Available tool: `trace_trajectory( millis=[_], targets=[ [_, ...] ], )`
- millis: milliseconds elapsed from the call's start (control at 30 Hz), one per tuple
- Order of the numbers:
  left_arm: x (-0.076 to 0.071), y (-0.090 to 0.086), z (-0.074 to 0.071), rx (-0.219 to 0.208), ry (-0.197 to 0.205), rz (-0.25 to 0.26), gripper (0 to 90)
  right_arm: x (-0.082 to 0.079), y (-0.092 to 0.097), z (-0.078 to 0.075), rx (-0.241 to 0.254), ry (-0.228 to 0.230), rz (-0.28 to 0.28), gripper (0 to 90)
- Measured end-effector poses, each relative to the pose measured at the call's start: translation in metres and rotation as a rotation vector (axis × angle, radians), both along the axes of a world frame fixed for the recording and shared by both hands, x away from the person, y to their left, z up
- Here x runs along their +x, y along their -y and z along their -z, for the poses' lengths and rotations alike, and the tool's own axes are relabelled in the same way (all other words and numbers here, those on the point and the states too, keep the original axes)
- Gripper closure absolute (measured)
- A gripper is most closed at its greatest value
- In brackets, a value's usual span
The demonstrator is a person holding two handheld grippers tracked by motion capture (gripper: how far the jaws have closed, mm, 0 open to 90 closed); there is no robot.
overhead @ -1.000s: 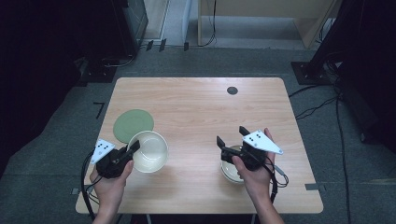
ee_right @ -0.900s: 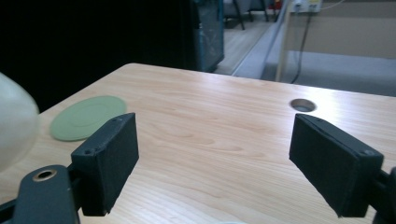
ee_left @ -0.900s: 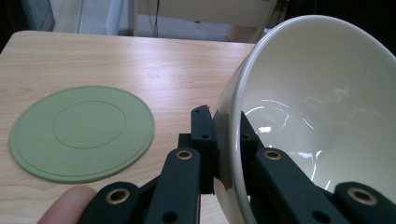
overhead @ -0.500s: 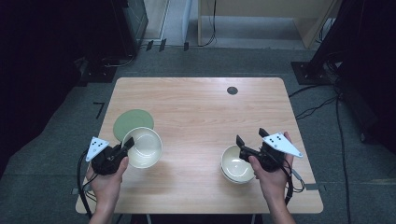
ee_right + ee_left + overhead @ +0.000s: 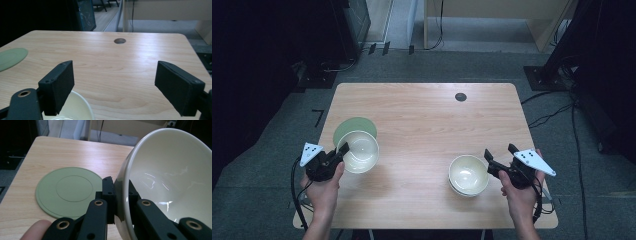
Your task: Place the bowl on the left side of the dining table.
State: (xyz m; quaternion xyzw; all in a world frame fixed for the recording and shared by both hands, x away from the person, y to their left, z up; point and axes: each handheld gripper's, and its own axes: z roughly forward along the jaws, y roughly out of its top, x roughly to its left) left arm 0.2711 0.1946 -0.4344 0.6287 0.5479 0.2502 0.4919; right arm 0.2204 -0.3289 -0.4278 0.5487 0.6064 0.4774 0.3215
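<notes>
Retreated right gripper (image 5: 500, 158); two bowls (image 5: 468, 174).

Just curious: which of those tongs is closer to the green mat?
Left. The left tongs hold a bowl right beside the green mat; the right tongs are far across the table.

We can't see the whole green plate (image 5: 353, 127) from up high, since the held white bowl (image 5: 360, 151) covers its near edge. In the left gripper view that bowl (image 5: 170, 180) runs off the right edge, and in the right gripper view the stacked bowls (image 5: 72, 110) are cut off at the bottom. How many are stacked there (image 5: 468, 175), we can't tell.
</notes>
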Motion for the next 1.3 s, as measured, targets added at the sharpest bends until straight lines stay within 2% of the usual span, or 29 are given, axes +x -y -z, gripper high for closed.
trace_trajectory(
  millis=[233, 500, 600, 800, 933, 1100, 1300],
  targets=[
    [0.007, -0.009, 0.006, -0.002, -0.008, -0.041, 84.4, -0.005, 0.019, 0.014, -0.017, -0.017, 0.060, 17.2],
    [0.015, -0.019, 0.011, -0.008, -0.016, -0.074, 84.4, -0.008, 0.034, 0.027, -0.029, -0.027, 0.088, 16.0],
    [0.018, -0.022, 0.014, -0.011, -0.018, -0.084, 84.4, -0.009, 0.040, 0.033, -0.036, -0.031, 0.116, 14.3],
    [0.025, -0.027, 0.018, -0.001, -0.020, -0.109, 84.4, -0.008, 0.051, 0.045, -0.039, -0.063, 0.149, 14.4],
    [0.030, -0.031, 0.022, -0.019, -0.029, -0.126, 84.5, -0.007, 0.053, 0.053, -0.048, -0.082, 0.146, 14.4],
    [0.036, -0.033, 0.026, -0.023, -0.038, -0.139, 84.4, -0.006, 0.054, 0.061, -0.085, -0.085, 0.151, 14.4],
    [0.045, -0.034, 0.028, -0.017, -0.052, -0.156, 84.4, -0.005, 0.056, 0.069, -0.095, -0.109, 0.156, 14.6]
  ],
)
